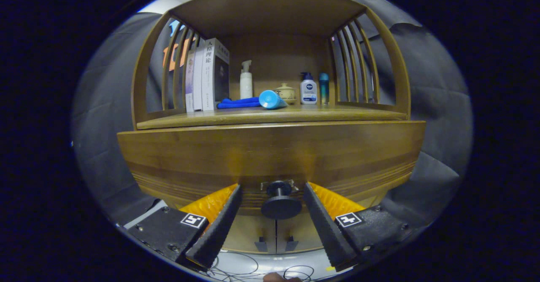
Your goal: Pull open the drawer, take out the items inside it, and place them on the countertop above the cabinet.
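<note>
Gripper at drawer knob — fingers apart, not clamped.

Cabinet [270,155] filled the view; drawer [270,164] front sat closed, its contents hidden. Countertop [270,115] above held books [206,75], a blue cloth [238,103], a blue tube [271,99] lying down, three bottles and a small jar [285,92]. Knob [280,202] sat between the fingers of the gripper [272,189] — gaps showed on both sides.
</note>
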A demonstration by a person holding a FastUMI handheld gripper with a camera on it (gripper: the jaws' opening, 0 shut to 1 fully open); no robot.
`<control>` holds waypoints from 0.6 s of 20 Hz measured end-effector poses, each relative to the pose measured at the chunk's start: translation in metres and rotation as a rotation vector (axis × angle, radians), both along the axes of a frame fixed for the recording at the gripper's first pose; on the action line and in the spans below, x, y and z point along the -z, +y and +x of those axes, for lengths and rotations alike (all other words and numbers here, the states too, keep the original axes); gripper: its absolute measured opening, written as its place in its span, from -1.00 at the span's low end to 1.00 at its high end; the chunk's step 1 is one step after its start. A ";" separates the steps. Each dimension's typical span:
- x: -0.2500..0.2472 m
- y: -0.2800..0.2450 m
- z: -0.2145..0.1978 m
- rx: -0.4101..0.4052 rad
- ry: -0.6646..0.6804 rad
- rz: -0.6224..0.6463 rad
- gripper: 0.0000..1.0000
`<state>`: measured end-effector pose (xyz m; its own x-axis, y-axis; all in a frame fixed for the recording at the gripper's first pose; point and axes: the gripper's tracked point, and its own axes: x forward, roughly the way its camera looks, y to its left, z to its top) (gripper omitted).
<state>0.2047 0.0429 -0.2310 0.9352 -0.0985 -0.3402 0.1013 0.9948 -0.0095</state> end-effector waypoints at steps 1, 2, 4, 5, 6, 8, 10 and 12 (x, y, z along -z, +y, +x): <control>0.001 0.000 0.006 0.000 0.003 0.001 0.94; 0.001 -0.001 0.010 0.001 0.006 0.004 0.94; 0.002 -0.002 0.018 0.006 0.020 0.030 0.94; 0.002 -0.001 0.021 0.008 0.024 0.043 0.94; 0.003 -0.001 0.024 0.008 0.026 0.048 0.94; 0.004 -0.001 0.027 0.012 0.027 0.041 0.94; 0.003 -0.001 0.029 0.014 0.019 0.033 0.95; 0.006 -0.001 0.027 0.013 0.028 0.060 0.95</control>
